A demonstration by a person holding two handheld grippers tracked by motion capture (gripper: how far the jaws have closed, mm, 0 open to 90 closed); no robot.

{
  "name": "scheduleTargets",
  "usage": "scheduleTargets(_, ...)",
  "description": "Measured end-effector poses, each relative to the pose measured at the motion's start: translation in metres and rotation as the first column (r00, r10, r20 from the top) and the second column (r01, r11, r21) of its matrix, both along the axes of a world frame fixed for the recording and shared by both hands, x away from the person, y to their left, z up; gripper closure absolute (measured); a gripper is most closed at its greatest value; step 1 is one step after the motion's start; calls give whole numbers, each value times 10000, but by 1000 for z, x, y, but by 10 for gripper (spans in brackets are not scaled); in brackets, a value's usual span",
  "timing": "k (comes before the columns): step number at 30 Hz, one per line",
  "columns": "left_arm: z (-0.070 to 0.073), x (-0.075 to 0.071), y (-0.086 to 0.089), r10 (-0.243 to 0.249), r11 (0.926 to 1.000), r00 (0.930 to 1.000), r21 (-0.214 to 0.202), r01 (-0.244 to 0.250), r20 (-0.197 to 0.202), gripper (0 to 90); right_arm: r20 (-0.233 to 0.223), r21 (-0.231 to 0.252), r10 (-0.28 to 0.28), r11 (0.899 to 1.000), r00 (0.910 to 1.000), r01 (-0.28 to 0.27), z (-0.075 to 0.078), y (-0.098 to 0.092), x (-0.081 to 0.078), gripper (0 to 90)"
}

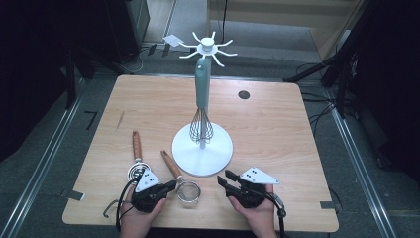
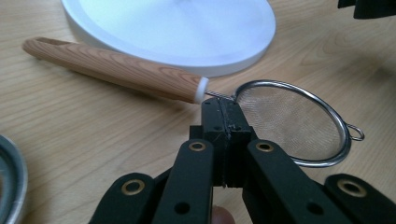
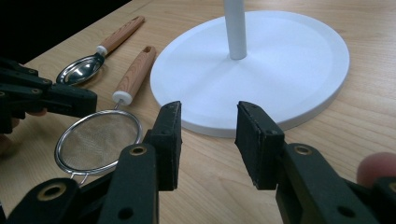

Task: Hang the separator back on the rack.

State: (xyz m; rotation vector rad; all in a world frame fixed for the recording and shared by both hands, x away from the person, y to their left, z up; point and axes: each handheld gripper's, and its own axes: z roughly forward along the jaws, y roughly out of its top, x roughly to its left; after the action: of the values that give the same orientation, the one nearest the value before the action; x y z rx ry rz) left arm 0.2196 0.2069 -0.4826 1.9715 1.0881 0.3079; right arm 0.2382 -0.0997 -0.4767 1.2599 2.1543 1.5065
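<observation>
High view: white stand [image 1: 202,148] at table [image 1: 267,124] centre, whisk [image 1: 201,99] hanging from its top hooks. Strainer [image 1: 188,191] lies lower centre, wooden handle running up-left; spoon [image 1: 135,157] to its left. Left gripper [image 1: 171,186], lower left: jaws pressed together with nothing between, tips just at the strainer's handle-side rim in the left gripper view. Right gripper [image 1: 223,178], lower right: jaws apart, empty, pointing at the stand's base edge in the right gripper view.
</observation>
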Motion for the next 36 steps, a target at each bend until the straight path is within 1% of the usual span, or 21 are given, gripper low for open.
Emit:
scheduleTargets(4, -2, -1, -6, -197, 9997, 9998, 137, 197, 21, 900, -78, -3, 153, 9999, 9999, -153, 1, 3, -2, 629)
scheduleTargets(10, -5, -2, -16, -394, 9989, 9992, 269, 393, 21, 900, -61, -95, 556, 9984, 9984, -557, 0, 12, -3, 633)
scheduleTargets(12, -5, -2, -20, -478, 9986, 9988, 222, 479, -46, 900, -112, -90, 671, 9977, 9977, -672, 0, 14, -4, 645)
scheduleTargets(14, -5, -3, -24, -540, 9983, 9985, 205, 542, -96, 900, -181, -72, 863, 9962, 9961, -864, -1, 17, -4, 685)
scheduleTargets(16, -6, -3, -28, -615, 9979, 9981, 212, 617, -101, 900, -383, -78, 1166, 9931, 9924, -1170, 0, 21, -5, 743)
scheduleTargets(17, -6, -3, -28, -615, 9979, 9981, 212, 617, -101, 900, -383, -78, 1166, 9931, 9924, -1170, 0, 21, -5, 743)
scheduleTargets(18, -6, -4, -32, -740, 9970, 9972, 208, 743, -136, 900, -501, -373, 1466, 9882, 9879, -1485, -1, 28, -6, 825)
scheduleTargets(20, -6, -4, -33, -773, 9969, 9969, 163, 775, -118, 900, -563, -590, 1444, 9873, 9879, -1477, -1, 32, -7, 865)
scheduleTargets(22, -5, -4, -31, -811, 9966, 9966, 121, 812, -122, 900, -787, -735, 1542, 9844, 9849, -1600, -3, 37, -7, 900)
scheduleTargets(25, -1, -3, -22, -719, 9974, 9974, -46, 718, -57, 900, -1007, -1058, 1633, 9791, 9814, -1737, -6, 42, -8, 900)
scheduleTargets(26, 0, -3, -18, -641, 9979, 9979, -75, 641, -1, 900, -1061, -1099, 1661, 9779, 9804, -1776, -7, 43, -8, 900)
scheduleTargets(28, 6, -2, -8, -463, 9988, 9988, -129, 465, 177, 900, -1205, -1222, 1702, 9752, 9780, -1847, -8, 44, -7, 900)
scheduleTargets(29, 9, -1, -2, -337, 9992, 9989, -187, 343, 312, 900, -1201, -1281, 1724, 9739, 9777, -1874, -9, 44, -7, 900)
scheduleTargets(30, 13, 0, 4, -200, 9994, 9988, -276, 212, 448, 897, -1248, -1397, 1711, 9722, 9773, -1881, -10, 44, -7, 900)
scheduleTargets(32, 19, 3, 18, 119, 9994, 9978, -324, -98, 655, 888, -1302, -1466, 1770, 9697, 9756, -1955, -13, 43, -6, 900)
scheduleTargets(33, 21, 5, 26, 303, 9992, 9970, -275, -283, 719, 882, -1326, -1485, 1768, 9693, 9753, -1959, -13, 42, -6, 900)
scheduleTargets(34, 22, 8, 34, 501, 9982, 9960, -354, -476, 737, 876, -1320, -1532, 1770, 9684, 9753, -1965, -14, 41, -6, 900)
scheduleTargets(36, 24, 13, 54, 964, 9939, 9928, -600, -923, 704, 861, -1295, -1637, 1751, 9670, 9760, -1952, -14, 37, -7, 900)
